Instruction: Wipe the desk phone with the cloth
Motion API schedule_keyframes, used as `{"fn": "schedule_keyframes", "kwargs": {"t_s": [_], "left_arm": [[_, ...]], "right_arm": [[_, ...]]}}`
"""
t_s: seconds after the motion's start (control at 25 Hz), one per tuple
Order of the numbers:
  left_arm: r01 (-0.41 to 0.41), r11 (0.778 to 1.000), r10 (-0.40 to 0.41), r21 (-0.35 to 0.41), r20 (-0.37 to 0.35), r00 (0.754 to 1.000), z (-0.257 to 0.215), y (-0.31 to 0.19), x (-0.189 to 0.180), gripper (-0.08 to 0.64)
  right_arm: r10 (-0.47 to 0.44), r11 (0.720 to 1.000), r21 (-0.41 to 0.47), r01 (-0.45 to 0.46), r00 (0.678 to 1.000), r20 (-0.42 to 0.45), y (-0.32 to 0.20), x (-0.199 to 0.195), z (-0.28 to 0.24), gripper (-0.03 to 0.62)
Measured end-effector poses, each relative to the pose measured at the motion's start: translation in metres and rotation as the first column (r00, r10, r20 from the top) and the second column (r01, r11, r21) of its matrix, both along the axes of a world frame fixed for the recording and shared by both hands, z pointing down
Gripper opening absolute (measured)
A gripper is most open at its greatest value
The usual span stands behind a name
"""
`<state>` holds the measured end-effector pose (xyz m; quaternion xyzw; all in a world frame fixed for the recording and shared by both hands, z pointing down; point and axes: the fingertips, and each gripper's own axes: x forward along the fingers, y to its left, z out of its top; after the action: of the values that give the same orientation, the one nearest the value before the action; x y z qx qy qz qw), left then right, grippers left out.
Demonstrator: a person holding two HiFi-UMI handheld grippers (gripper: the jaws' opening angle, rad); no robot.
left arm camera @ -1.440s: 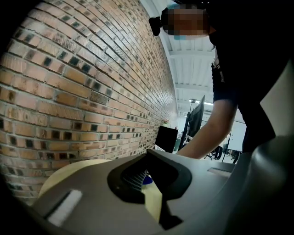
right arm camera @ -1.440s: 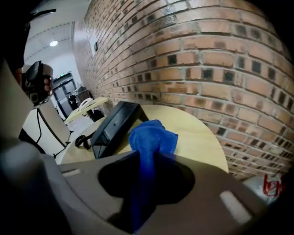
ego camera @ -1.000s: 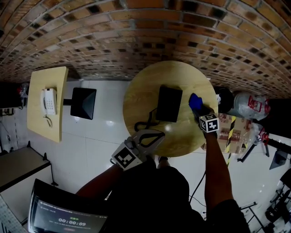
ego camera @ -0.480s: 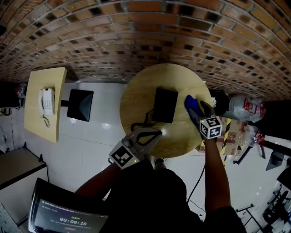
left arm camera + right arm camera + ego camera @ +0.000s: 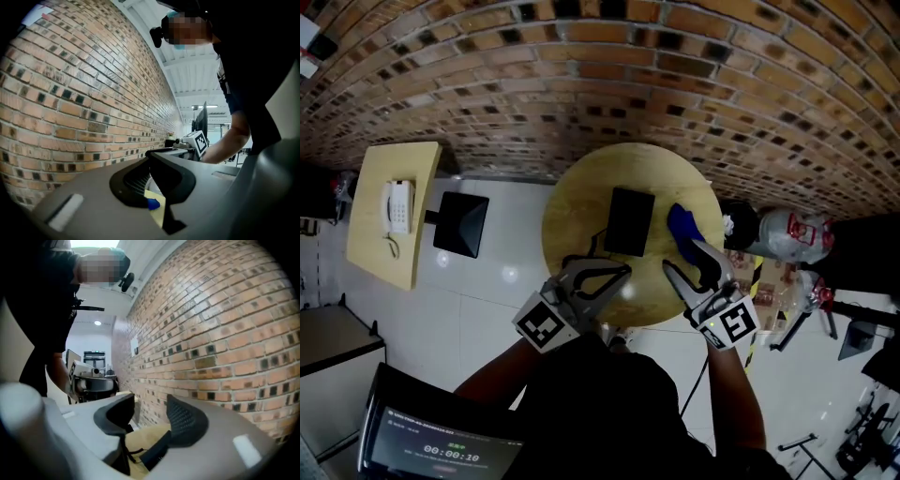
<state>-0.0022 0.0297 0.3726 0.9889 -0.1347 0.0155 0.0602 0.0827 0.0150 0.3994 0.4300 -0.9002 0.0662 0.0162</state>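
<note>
A black desk phone (image 5: 630, 221) lies on the round wooden table (image 5: 581, 192), its cord (image 5: 584, 257) curling off its near left corner. A blue cloth (image 5: 684, 225) lies loose on the table just right of the phone. My right gripper (image 5: 680, 255) hangs above the table's near right rim, short of the cloth. It is open; its jaws have just been closing a little with nothing between them. In the right gripper view the right gripper (image 5: 150, 423) frames the table top and the phone's edge (image 5: 154, 453). My left gripper (image 5: 623, 272) hovers at the near rim, shut and empty.
A brick wall (image 5: 609, 84) stands behind the table. Far left is a rectangular wooden table (image 5: 375, 239) with a white phone (image 5: 398, 208), and a black seat (image 5: 461, 223) beside it. Bagged clutter (image 5: 792, 230) sits to the right. A screen (image 5: 441, 450) is at lower left.
My right gripper let go of the blue cloth, lifted and drew back toward me. The cloth stays on the table. My left gripper rose slightly.
</note>
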Motion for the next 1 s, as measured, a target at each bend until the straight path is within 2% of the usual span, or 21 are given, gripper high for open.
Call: {"fn": "schedule_keyframes", "kwargs": {"t_s": [0.08, 0.2, 0.28, 0.44, 0.64, 0.76, 0.88, 1.0], "left_arm": [[-0.018, 0.998, 0.017, 0.057, 0.01, 1.0, -0.01, 0.011, 0.0, -0.009], [0.015, 1.0, -0.015, -0.001, -0.014, 1.0, -0.012, 0.015, -0.001, -0.008], [0.021, 1.0, -0.021, -0.004, -0.018, 1.0, -0.014, 0.023, -0.002, -0.009], [0.03, 1.0, -0.03, -0.004, -0.015, 0.999, -0.025, 0.05, -0.006, -0.008], [0.028, 1.0, -0.028, -0.003, -0.02, 0.999, -0.031, 0.074, -0.008, -0.008], [0.015, 0.999, -0.015, 0.038, -0.002, 1.0, -0.03, 0.087, -0.008, -0.009], [0.011, 0.997, -0.01, 0.072, -0.022, 1.0, -0.037, 0.095, -0.01, -0.009], [0.02, 0.997, -0.017, 0.075, -0.044, 0.999, -0.046, 0.101, -0.017, -0.009]], "right_arm": [[-0.027, 0.999, 0.034, 0.026, 0.999, 0.025, 0.018, -0.011, -0.023, 0.137], [-0.062, 0.997, 0.039, 0.061, 0.997, 0.041, 0.031, -0.024, -0.036, 0.061], [-0.084, 0.995, 0.049, 0.082, 0.996, 0.034, 0.042, -0.031, -0.04, 0.034], [-0.121, 0.992, 0.024, 0.121, 0.992, 0.036, 0.075, -0.049, -0.044, 0.002], [-0.144, 0.99, 0.013, 0.143, 0.989, 0.033, 0.105, -0.066, -0.044, 0.002], [-0.131, 0.991, 0.0, 0.131, 0.991, 0.033, 0.118, -0.074, -0.044, 0.002], [-0.122, 0.993, 0.002, 0.122, 0.992, 0.026, 0.127, -0.08, -0.048, 0.0], [-0.123, 0.992, 0.0, 0.123, 0.992, 0.035, 0.134, -0.087, -0.05, 0.0]]}}
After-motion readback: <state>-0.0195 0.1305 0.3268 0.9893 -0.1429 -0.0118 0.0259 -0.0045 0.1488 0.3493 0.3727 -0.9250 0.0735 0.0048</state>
